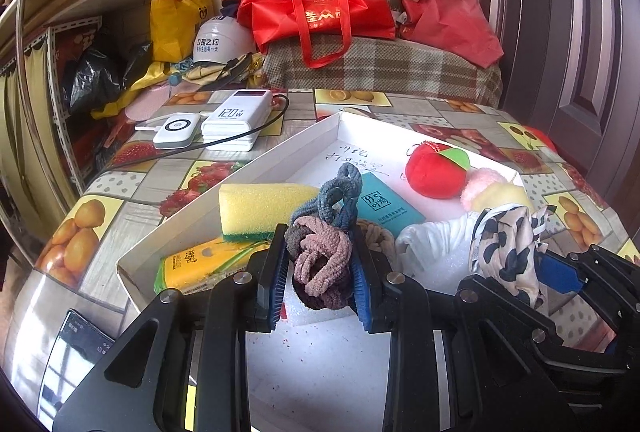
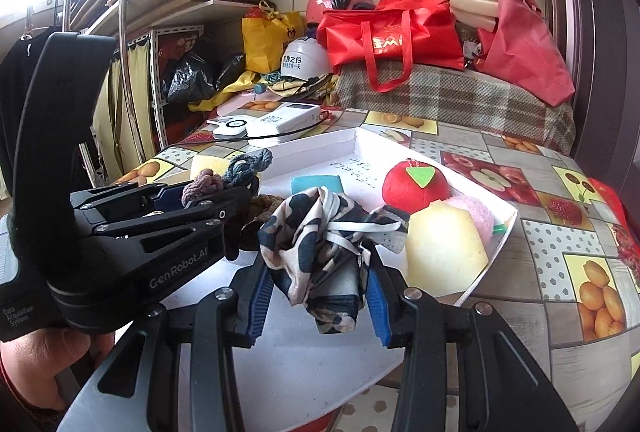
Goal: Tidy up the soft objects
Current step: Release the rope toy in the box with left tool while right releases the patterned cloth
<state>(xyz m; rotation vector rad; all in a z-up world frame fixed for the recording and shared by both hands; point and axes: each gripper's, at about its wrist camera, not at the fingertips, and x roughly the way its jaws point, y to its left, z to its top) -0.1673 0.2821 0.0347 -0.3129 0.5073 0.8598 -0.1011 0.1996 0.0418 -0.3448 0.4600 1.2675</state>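
Observation:
My left gripper is shut on a knotted bundle of hair ties in pink, grey-blue and dark brown, held over the near end of a white tray. Beside it on the right, my right gripper is shut on a crumpled cream cloth with dark spots. In the tray lie a yellow sponge, a yellow pack, a teal packet, a red plush apple, a pink pompom and a pale yellow sponge. The right wrist view shows the left gripper with its hair ties.
The tray sits on a table with a fruit-print cover. Two white power banks with a black cable lie behind the tray. A phone lies at the near left edge. Red bags and helmets pile up behind. A hand holds the left gripper.

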